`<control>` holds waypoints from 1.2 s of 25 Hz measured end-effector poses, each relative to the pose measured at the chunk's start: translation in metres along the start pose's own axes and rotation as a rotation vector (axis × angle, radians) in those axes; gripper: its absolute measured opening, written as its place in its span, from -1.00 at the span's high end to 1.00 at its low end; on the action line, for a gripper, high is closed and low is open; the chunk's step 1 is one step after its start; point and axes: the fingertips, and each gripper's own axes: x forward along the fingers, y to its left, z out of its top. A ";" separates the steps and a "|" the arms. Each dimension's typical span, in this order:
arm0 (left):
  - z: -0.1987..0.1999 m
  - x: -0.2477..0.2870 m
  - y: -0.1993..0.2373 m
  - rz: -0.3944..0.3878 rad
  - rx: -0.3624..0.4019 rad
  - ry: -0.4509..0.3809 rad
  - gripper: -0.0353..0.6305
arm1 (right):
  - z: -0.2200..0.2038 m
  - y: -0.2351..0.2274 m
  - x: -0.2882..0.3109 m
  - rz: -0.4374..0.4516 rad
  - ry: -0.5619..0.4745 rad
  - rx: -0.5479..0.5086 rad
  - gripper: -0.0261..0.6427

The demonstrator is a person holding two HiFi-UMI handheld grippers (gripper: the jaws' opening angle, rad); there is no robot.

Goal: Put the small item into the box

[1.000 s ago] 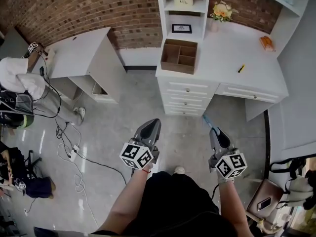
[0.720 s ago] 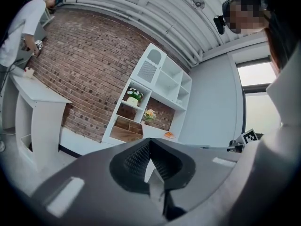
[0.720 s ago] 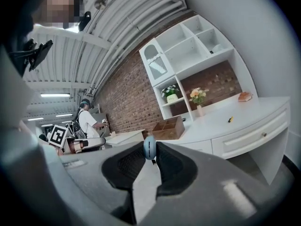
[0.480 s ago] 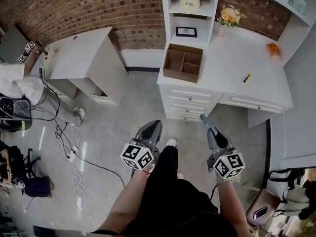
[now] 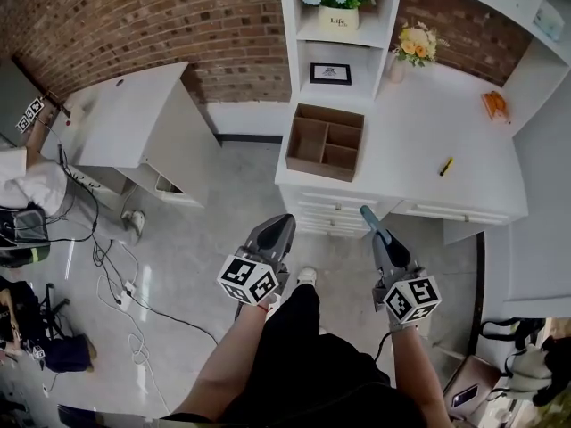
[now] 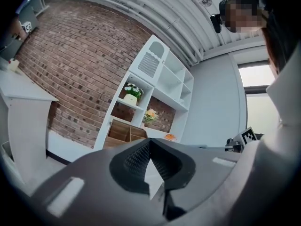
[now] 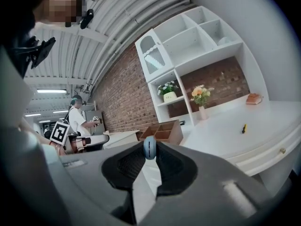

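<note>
A brown wooden box (image 5: pixel 324 141) with open compartments stands on the left end of the white desk (image 5: pixel 419 132); both gripper views catch this box (image 6: pixel 123 132) (image 7: pixel 162 132) ahead. My right gripper (image 5: pixel 367 212) is shut on a small blue item (image 5: pixel 366 210), which pokes out between the jaw tips (image 7: pixel 149 147). It hangs over the floor just short of the desk's drawers. To its left my left gripper (image 5: pixel 284 221) is shut with nothing in it, also over the floor.
A yellow pen (image 5: pixel 446 166), an orange thing (image 5: pixel 496 105) and a flower vase (image 5: pixel 417 43) lie on the desk. White shelves rise behind the box. Another white table (image 5: pixel 116 123) stands at the left, with cables (image 5: pixel 116 275) on the floor and a person (image 5: pixel 27 176) beyond.
The desk and box have come nearer and lower in the head view as I step forward. Both grippers keep their pose; the right still holds the blue item.
</note>
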 end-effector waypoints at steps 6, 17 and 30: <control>0.008 0.034 0.025 -0.016 0.002 0.022 0.89 | 0.006 -0.012 0.042 -0.008 0.016 0.012 0.73; 0.019 0.084 0.072 -0.031 -0.015 0.055 0.89 | 0.019 -0.031 0.109 -0.018 0.057 -0.010 0.73; 0.022 0.126 0.103 -0.077 -0.035 0.092 0.89 | 0.002 -0.041 0.172 -0.037 0.266 -0.178 0.72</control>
